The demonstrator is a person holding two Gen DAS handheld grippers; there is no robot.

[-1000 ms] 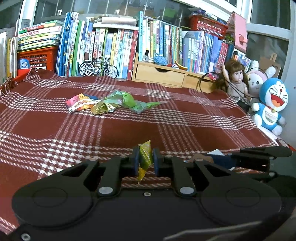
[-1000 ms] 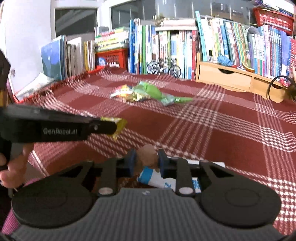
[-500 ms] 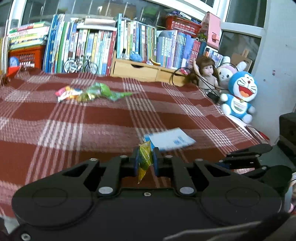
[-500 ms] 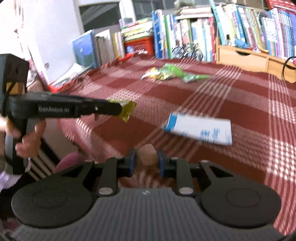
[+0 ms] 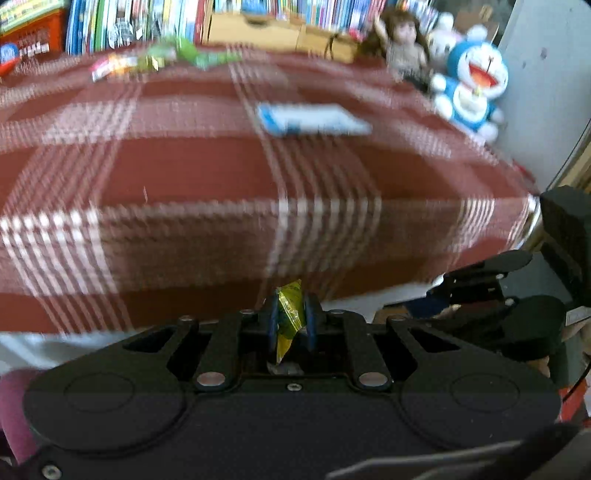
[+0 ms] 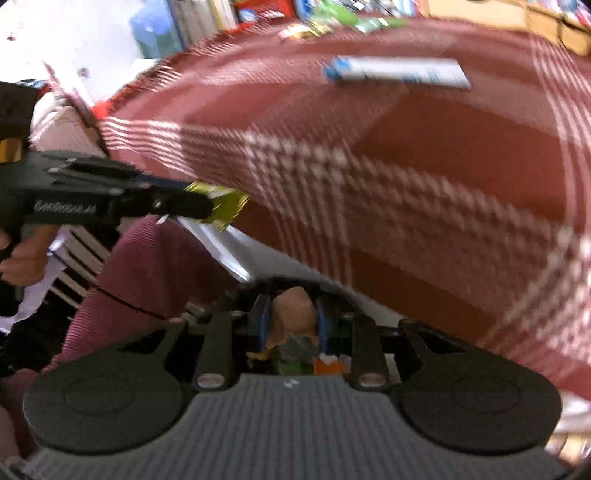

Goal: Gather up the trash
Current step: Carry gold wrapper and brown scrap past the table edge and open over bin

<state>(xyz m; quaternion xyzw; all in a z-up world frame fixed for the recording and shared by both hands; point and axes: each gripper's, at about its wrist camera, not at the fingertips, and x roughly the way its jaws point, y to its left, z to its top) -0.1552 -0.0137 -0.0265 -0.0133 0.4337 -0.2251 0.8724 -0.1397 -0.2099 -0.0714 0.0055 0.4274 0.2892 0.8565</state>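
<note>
My left gripper [image 5: 290,314] is shut on a yellow-green foil wrapper [image 5: 287,317]; the right wrist view shows that same wrapper [image 6: 221,203] from the side, held past the near edge of the bed. A crumpled tan scrap [image 6: 291,310] sits pinched in my right gripper [image 6: 291,314], which is shut on it, with colourful litter just below it. A blue-and-white packet [image 5: 314,120] lies flat on the red plaid blanket [image 5: 166,166]. Farther back sits a pile of green and pink wrappers [image 5: 155,61].
Books and a wooden drawer box [image 5: 255,27] line the far side of the bed. A doll [image 5: 402,48] and a blue plush toy [image 5: 469,88] sit at the right. A person's leg in maroon trousers [image 6: 147,266] is beside the bed edge below the left gripper.
Both grippers have drawn back off the bed and tipped downward, each keeping its scrap. The blanket edge and the floor side now show. The packet and wrapper pile stayed put.
</note>
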